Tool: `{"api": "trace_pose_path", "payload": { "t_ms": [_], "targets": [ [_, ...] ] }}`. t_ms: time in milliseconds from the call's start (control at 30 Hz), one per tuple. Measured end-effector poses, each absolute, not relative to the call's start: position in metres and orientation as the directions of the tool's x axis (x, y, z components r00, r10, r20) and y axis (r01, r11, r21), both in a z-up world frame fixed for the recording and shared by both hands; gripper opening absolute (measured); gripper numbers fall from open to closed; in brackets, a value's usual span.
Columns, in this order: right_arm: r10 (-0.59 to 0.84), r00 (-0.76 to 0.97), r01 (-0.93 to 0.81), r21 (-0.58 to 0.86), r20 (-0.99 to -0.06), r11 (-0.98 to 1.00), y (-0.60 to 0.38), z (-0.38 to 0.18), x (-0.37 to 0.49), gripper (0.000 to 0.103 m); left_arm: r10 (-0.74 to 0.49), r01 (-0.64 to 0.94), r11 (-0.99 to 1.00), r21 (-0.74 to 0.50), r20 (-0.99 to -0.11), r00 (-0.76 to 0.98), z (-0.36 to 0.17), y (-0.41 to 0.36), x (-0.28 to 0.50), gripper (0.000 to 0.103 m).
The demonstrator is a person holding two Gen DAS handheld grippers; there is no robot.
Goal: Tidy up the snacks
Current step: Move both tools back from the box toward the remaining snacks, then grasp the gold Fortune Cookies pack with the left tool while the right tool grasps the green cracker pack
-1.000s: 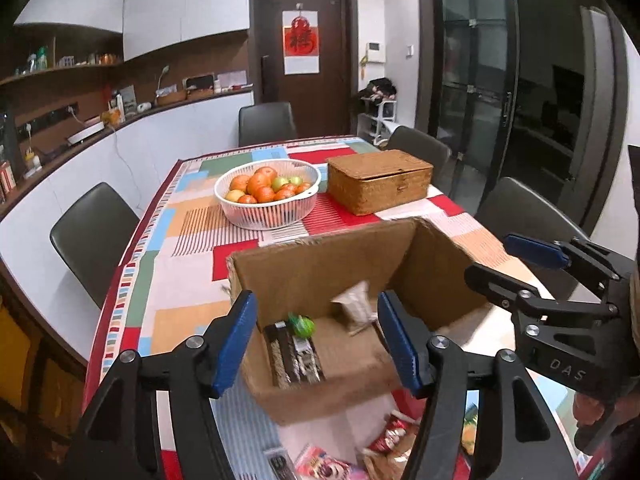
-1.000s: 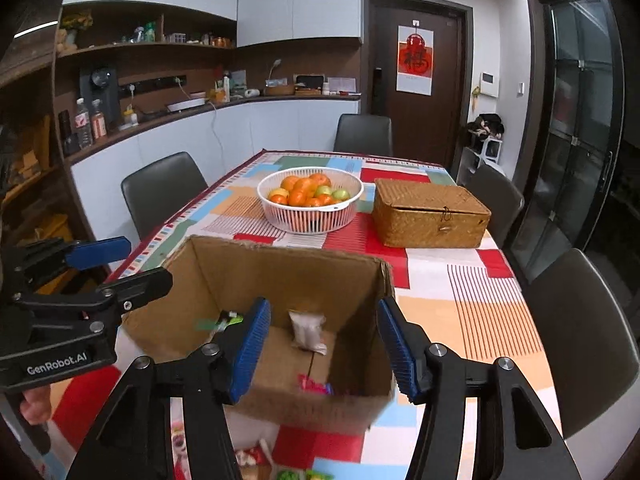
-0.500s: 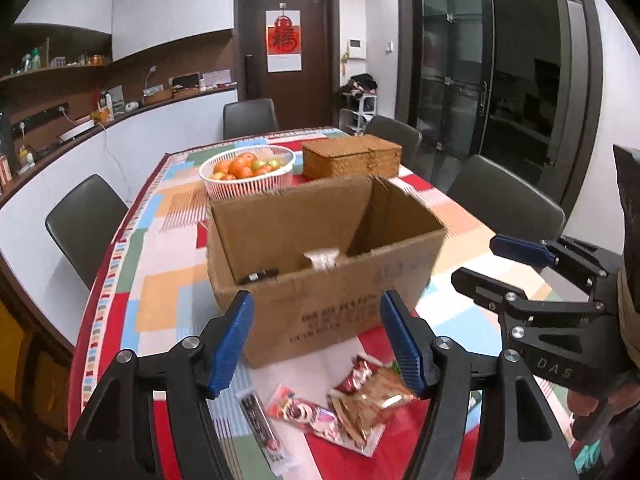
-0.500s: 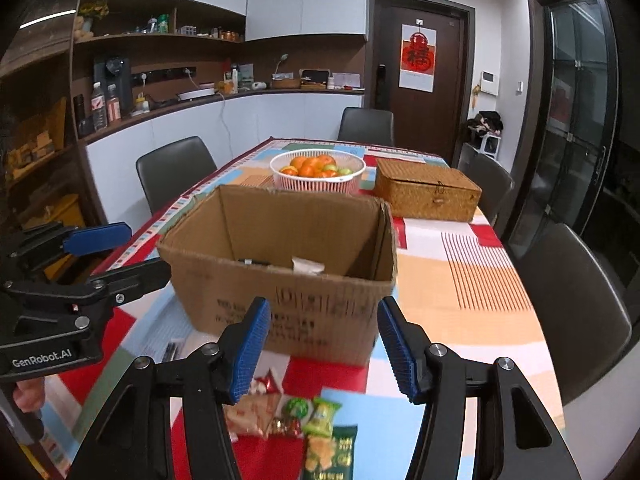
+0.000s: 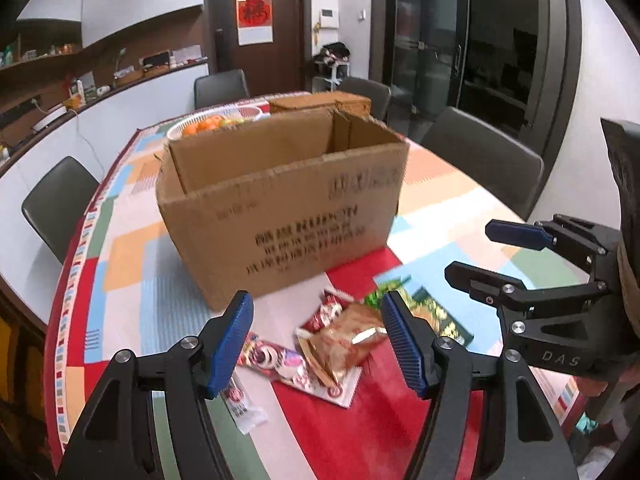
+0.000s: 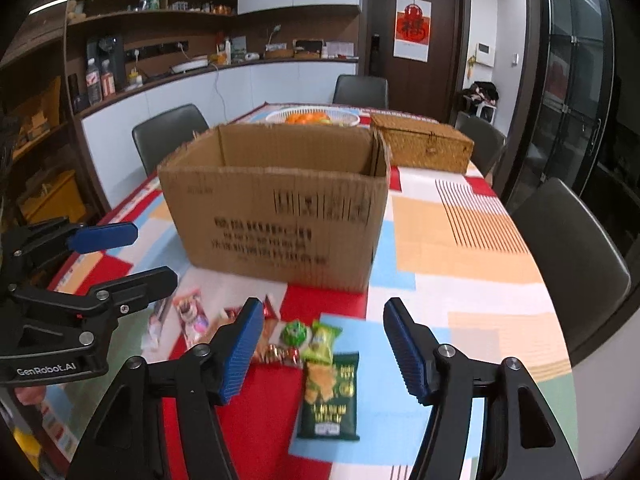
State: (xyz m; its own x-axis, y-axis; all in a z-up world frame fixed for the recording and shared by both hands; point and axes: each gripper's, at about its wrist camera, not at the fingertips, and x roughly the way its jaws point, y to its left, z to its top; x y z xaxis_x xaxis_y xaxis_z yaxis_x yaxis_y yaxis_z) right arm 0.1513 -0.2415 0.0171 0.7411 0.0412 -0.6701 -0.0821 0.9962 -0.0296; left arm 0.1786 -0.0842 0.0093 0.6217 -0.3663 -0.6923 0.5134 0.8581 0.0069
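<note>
An open cardboard box (image 5: 280, 200) stands on the patchwork tablecloth; it also shows in the right wrist view (image 6: 276, 208). Several snack packets lie in front of it: a brown-red crinkled bag (image 5: 340, 340), a pink packet (image 5: 268, 356), a dark green chip bag (image 6: 330, 396) and small green packets (image 6: 312, 336). My left gripper (image 5: 318, 340) is open and empty, low over the brown-red bag. My right gripper (image 6: 324, 344) is open and empty above the green packets. Each gripper shows in the other's view, the right one (image 5: 496, 252) and the left one (image 6: 132, 256).
A white basket of oranges (image 5: 216, 122) and a wicker box (image 6: 424, 144) stand behind the cardboard box. Dark chairs (image 6: 568, 232) line both sides of the table. A counter with shelves (image 6: 200, 68) runs along the left wall.
Both grippers have dropped from above the box and pulled back toward the near table edge. The box interior is out of sight and the loose packets are now under the open jaws.
</note>
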Motion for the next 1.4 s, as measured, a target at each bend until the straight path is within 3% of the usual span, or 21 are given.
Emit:
{"api": "trace_pose_path", "payload": {
  "t_ms": [667, 967, 1400],
  "targets": [
    [0.018, 0.567, -0.022, 0.007, -0.824, 1.000, -0.252, -0.051, 0.157, 0.063, -0.336, 0.614, 0.789, -0.005, -0.840, 0.425, -0.061, -0.103, 0.197, 0.067],
    [0.039, 0.509, -0.007, 0.042, -0.860, 0.999, -0.256, -0.068, 0.164, 0.063, -0.357, 0.685, 0.728, -0.001, -0.854, 0.378, -0.067, -0.119, 0.215, 0.071],
    [0.045, 0.474, 0.008, 0.056, -0.879, 0.998, -0.255, -0.082, 0.176, 0.063, -0.425, 0.681, 0.722, -0.124, -0.856, 0.294, -0.082, -0.124, 0.234, 0.069]
  ]
}}
